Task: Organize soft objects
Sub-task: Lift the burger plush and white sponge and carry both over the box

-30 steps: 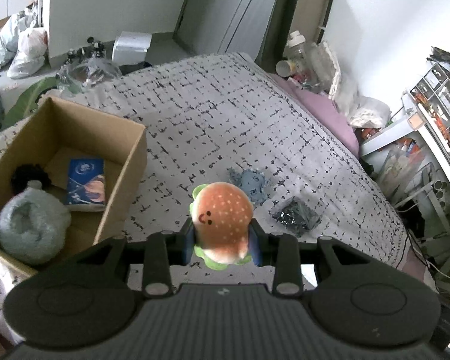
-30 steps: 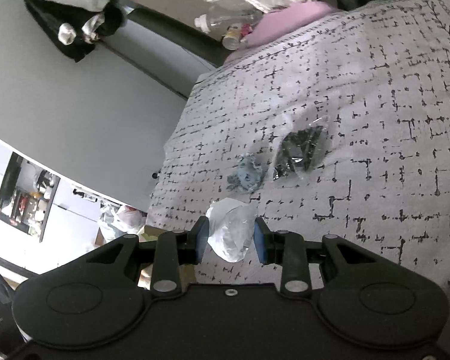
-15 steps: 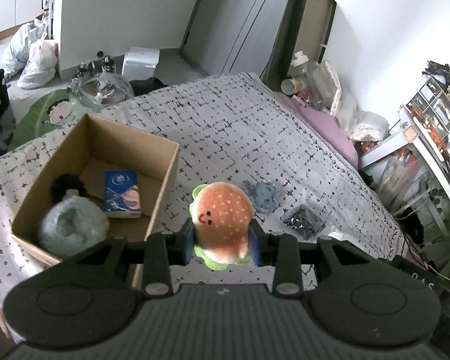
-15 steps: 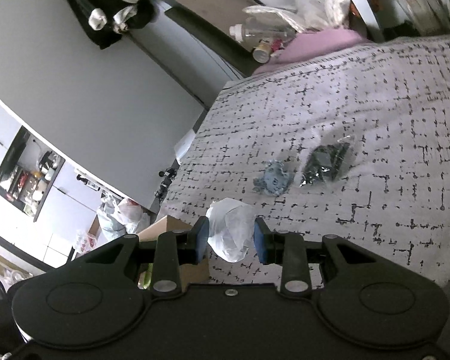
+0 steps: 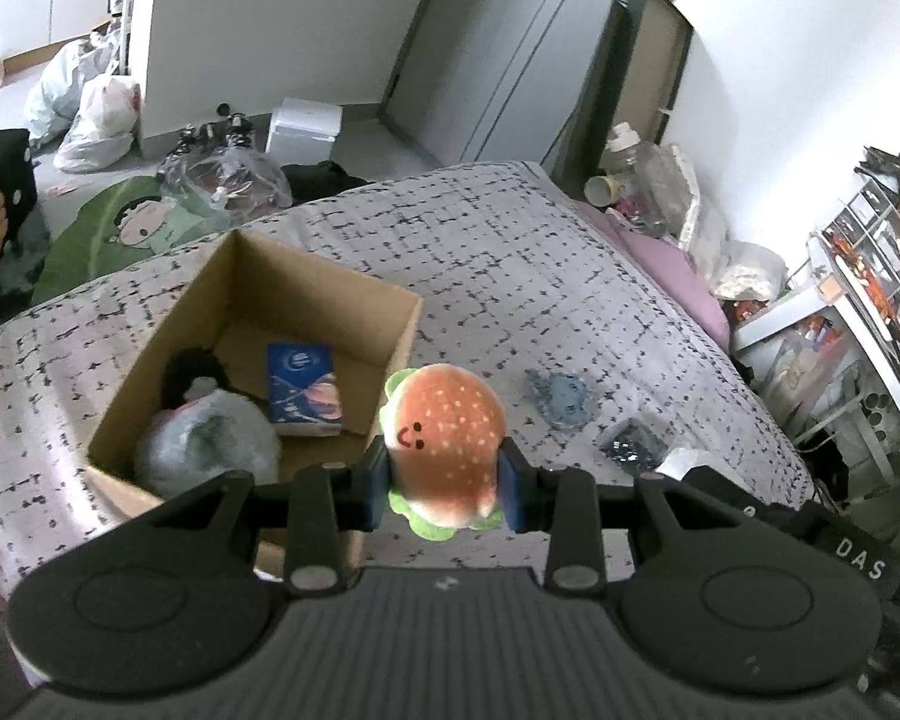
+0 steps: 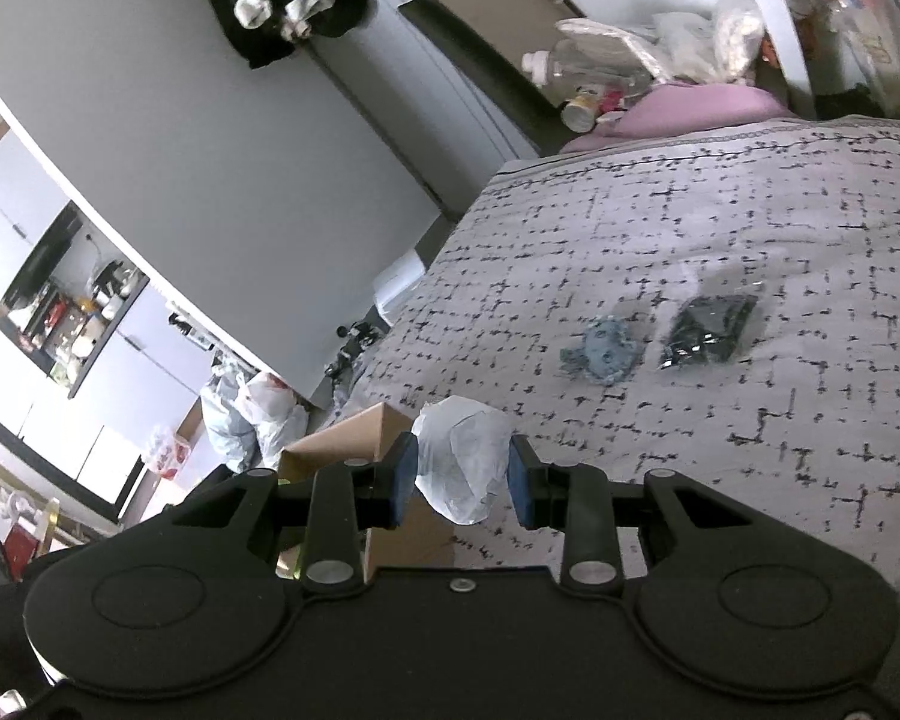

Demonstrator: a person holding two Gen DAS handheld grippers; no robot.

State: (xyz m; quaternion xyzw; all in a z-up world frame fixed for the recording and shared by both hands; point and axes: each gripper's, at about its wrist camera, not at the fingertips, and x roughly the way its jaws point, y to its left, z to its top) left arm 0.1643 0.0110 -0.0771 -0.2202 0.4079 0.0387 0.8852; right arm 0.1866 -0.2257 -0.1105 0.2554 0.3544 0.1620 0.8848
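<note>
Burger plush (image 5: 444, 450) sits upright, face toward the camera, clamped in the left gripper (image 5: 444, 489) above the bed (image 5: 510, 252), just right of the cardboard box (image 5: 402, 324), which holds a blue packet (image 5: 303, 390) and a wrapped bundle (image 5: 207, 450).

Right view: the right gripper (image 6: 462, 480) pinches a white plastic bag (image 6: 462, 465) near the box corner (image 6: 354, 438); a blue toy (image 6: 603, 354) and dark packet (image 6: 708, 330) lie beyond.

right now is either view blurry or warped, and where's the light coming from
Left wrist view: sharp on the burger toy and box, walls bent by fisheye, even daylight. Right wrist view: tilted, the blanket slightly soft, the white bag in the gripper brightly lit.
</note>
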